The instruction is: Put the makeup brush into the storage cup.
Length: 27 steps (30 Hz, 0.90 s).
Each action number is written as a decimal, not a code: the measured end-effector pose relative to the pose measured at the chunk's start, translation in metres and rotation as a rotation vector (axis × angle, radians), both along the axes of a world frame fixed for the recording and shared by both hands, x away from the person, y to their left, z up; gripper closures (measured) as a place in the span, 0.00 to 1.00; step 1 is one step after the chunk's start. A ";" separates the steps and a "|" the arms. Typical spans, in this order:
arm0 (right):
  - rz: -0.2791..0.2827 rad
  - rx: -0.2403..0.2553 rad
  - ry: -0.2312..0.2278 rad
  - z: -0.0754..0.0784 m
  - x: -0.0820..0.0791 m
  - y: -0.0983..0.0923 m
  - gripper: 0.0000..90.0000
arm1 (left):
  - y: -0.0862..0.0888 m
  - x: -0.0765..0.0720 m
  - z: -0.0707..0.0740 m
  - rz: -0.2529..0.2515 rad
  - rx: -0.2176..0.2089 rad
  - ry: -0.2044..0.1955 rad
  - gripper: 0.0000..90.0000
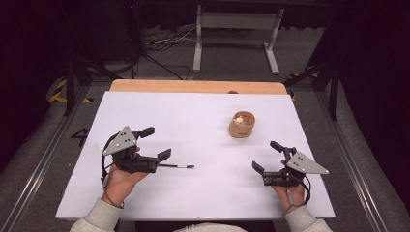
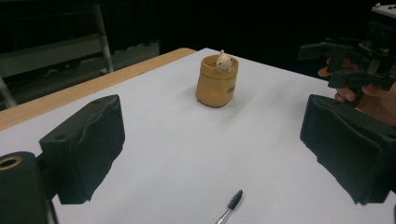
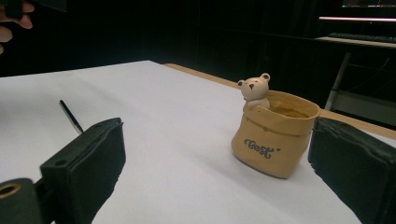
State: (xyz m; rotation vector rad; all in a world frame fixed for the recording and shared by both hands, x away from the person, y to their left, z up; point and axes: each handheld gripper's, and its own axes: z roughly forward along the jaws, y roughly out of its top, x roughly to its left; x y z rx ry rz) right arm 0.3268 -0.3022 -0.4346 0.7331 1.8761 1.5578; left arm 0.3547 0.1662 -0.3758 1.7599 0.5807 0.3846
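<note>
A small tan sack-shaped pot (image 1: 241, 124) with a little bear figure on its rim stands upright right of the table's middle. A thin black brush (image 1: 178, 166) lies flat on the white sheet, its bristled tip pointing right. My left gripper (image 1: 155, 143) is held at the left, open and empty, its near jaw just over the brush's handle end. My right gripper (image 1: 267, 156) is open and empty at the right, in front of the pot. The left gripper view has the pot (image 2: 217, 81) far ahead and the brush (image 2: 233, 203) low between the jaws. The right gripper view has the pot (image 3: 275, 140) close by.
A white sheet (image 1: 203, 193) covers the table, with a wooden edge (image 1: 193, 86) bare at the far side. Beyond it stand a white metal frame (image 1: 237, 29) and loose cables on the floor. Open sheet lies between the grippers.
</note>
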 end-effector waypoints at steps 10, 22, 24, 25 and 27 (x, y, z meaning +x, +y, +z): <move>0.007 0.014 0.005 0.000 0.001 -0.001 0.05 | -0.008 0.020 0.005 -0.084 0.136 0.078 0.08; 0.008 0.018 0.014 -0.002 0.002 -0.001 0.05 | -0.016 0.032 0.011 -0.222 0.303 0.124 0.08; 0.008 0.021 0.014 -0.002 0.002 -0.001 0.05 | -0.017 0.035 0.012 -0.225 0.347 0.135 0.08; 0.008 0.021 0.014 -0.002 0.002 -0.001 0.05 | -0.017 0.035 0.012 -0.225 0.347 0.135 0.08; 0.009 0.021 0.016 -0.002 0.002 -0.002 0.05 | -0.018 0.037 0.012 -0.215 0.377 0.140 0.07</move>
